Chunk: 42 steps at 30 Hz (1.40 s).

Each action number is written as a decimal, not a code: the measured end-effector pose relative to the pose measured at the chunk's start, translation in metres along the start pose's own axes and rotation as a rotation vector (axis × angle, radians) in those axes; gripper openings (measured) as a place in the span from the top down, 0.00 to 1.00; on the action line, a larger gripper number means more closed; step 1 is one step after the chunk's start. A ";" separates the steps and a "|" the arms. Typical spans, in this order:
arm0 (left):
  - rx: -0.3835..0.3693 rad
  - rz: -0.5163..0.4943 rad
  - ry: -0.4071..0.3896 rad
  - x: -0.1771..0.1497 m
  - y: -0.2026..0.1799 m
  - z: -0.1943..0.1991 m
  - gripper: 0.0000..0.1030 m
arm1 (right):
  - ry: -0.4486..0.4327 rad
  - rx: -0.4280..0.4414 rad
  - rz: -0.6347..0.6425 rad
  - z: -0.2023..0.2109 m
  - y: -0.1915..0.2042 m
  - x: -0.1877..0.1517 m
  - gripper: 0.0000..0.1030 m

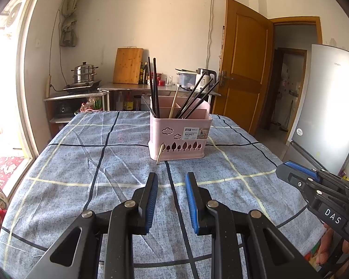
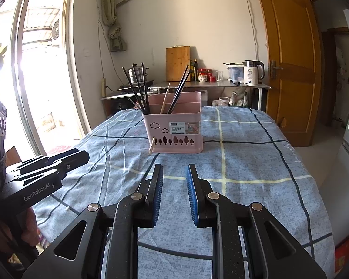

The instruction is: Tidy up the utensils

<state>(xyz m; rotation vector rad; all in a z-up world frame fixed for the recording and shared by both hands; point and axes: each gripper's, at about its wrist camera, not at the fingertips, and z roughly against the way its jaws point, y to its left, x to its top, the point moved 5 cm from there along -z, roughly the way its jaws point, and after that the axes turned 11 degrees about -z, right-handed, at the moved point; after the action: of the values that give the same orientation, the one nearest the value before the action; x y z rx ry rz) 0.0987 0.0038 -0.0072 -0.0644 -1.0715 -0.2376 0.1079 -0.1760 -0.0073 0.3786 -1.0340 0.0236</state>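
Both grippers, left gripper (image 1: 171,177) and right gripper (image 2: 174,169), hovered with fingers apart and empty over the checked cloth (image 1: 86,162) on the counter. Beyond them stood the pink basket (image 1: 179,137), holding black chopsticks (image 1: 154,86); a wooden chopstick (image 1: 160,153) leaned against its front.
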 end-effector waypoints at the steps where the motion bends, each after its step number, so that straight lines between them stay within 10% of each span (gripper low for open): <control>1: 0.000 -0.001 0.000 0.000 0.000 0.000 0.77 | 0.000 0.001 -0.001 0.000 0.000 0.000 0.79; 42: -0.016 -0.010 0.007 -0.002 -0.003 0.004 0.77 | 0.018 0.002 0.006 -0.003 0.004 -0.003 0.79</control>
<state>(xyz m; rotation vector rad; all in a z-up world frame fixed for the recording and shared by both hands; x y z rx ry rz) 0.0937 0.0019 -0.0067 -0.0726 -1.0636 -0.2557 0.1081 -0.1709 -0.0097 0.3762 -1.0176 0.0333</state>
